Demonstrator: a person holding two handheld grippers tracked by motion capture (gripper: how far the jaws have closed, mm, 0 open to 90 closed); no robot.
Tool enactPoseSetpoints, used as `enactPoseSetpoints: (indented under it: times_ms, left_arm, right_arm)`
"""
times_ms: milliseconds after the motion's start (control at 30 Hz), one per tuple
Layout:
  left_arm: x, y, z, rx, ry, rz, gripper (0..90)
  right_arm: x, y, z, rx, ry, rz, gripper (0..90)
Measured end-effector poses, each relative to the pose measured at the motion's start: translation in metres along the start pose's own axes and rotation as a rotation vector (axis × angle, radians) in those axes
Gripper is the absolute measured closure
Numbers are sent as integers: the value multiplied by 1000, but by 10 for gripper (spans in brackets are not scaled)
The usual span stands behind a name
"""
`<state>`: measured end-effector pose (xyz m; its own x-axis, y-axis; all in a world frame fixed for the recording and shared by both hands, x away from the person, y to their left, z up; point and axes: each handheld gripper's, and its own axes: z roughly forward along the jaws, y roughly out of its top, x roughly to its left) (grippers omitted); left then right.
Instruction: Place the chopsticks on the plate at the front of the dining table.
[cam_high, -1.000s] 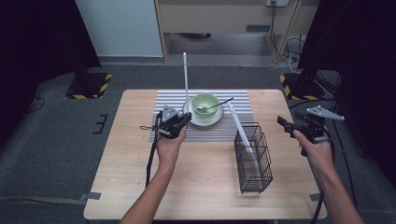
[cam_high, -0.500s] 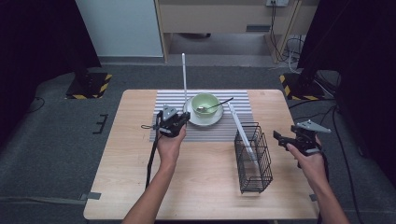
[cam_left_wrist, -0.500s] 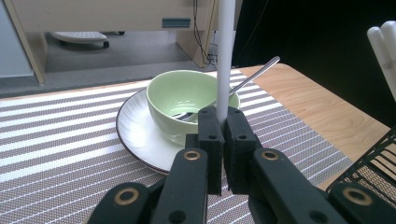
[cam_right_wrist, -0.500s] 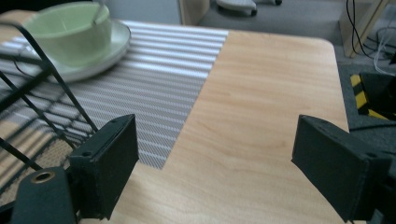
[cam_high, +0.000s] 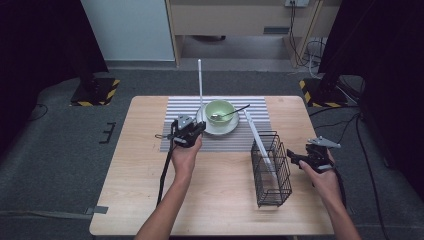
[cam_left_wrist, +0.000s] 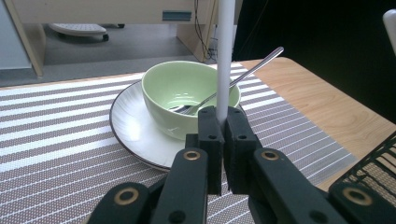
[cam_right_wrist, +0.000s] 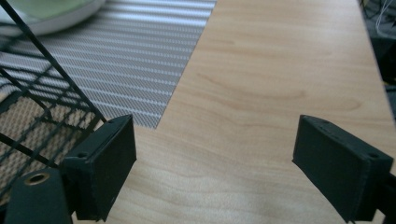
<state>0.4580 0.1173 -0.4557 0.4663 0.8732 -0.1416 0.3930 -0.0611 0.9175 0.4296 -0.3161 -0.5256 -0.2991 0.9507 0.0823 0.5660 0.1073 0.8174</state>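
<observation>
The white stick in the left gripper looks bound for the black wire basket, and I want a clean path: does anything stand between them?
Nothing visible blocks it. The white stick stands upright in the left gripper; bare mat and table lie towards the wire basket, where another stick leans.

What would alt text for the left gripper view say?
Two black jaws of the left gripper pinch a white stick upright. Behind it a green bowl with a spoon sits on a white plate, on a striped mat.
</observation>
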Motion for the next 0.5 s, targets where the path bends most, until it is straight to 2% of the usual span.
enactPoseSetpoints:
  times_ms: [200, 300, 333, 500]
  left_arm:
    - [1, -1, 2, 10, 8, -3, 864]
    - [2, -2, 1, 13, 10, -2, 864]
    - [3, -2, 1, 16, 12, 0, 864]
    - [2, -2, 3, 22, 13, -13, 864]
  right_arm:
    - [0, -7, 8, 47, -25, 4, 103]
    - [0, -11, 11, 80, -38, -4, 93]
    - [1, -12, 12, 98, -49, -21, 89]
    - [1, -16, 17, 126, -57, -22, 88]
